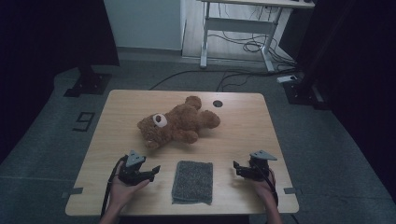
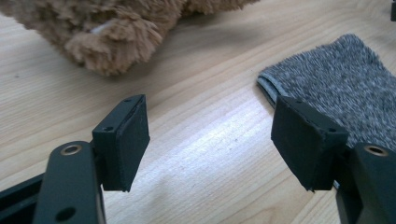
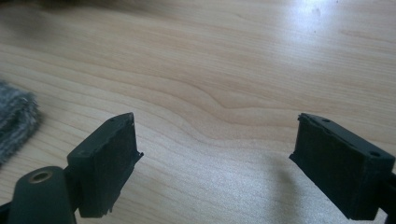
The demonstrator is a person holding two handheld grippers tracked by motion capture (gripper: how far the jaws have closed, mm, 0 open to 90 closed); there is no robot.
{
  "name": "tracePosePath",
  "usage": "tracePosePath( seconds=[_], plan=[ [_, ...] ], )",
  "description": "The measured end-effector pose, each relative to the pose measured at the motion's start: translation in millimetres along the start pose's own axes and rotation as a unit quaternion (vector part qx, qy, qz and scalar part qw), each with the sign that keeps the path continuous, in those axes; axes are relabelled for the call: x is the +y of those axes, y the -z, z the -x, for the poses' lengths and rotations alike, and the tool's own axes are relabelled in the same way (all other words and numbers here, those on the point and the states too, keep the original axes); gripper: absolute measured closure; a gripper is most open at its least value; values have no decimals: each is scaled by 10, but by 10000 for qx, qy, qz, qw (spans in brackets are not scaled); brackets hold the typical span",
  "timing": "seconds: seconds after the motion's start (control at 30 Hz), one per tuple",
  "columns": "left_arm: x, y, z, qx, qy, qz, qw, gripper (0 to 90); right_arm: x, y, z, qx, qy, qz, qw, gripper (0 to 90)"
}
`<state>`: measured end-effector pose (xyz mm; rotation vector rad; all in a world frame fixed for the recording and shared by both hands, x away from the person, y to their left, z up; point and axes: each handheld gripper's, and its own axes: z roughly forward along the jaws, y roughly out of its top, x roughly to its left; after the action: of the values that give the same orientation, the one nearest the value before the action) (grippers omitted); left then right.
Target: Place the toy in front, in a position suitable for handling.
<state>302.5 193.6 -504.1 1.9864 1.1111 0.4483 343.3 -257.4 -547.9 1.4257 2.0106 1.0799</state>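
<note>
- A brown teddy bear (image 1: 177, 125) lay on its side near the middle of the wooden table (image 1: 243, 126), a bit toward the far edge.
- A grey cloth (image 1: 193, 182) lay flat and folded at the near edge of the table, in front of the bear and apart from it.
- The left gripper (image 1: 152, 171) was held in the person's left hand (image 1: 122, 189), just left of the cloth, with its tips pointing toward the cloth.
- Its jaws stood wide apart with nothing between them, just bare wood under them in the left gripper view.
- In that view, the cloth (image 2: 336, 84) sat just past the right-hand jaw, and a furry bit of the bear (image 2: 112, 37) was farther off at the top.
- The right gripper (image 1: 238, 169) was held low on the other side of the cloth, a little apart from it.
- Its jaws were also wide apart and held nothing.
- In the right gripper view, the cloth's edge (image 3: 16, 121) showed at the left side.
- A small dark round hole (image 1: 217, 103) was in the table near the bear's foot.
</note>
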Motion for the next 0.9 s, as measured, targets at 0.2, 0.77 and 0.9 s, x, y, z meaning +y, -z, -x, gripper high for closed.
tracePosePath(
  seconds=[0.2, 0.77, 0.9],
  plan=[
    [55, 59, -106, 109, 105, 62, 9999, 282, 80, -6, -46, 196, 91, 75, 9997, 135],
    [347, -234, -319, 366, 235, -22, 9991, 269, 681, -271, -211, 587, 337, 279, 9973, 146],
    [390, -308, -345, 405, 235, -72, 9989, 270, 725, -375, -259, 655, 348, 207, 9970, 147]
  ],
)
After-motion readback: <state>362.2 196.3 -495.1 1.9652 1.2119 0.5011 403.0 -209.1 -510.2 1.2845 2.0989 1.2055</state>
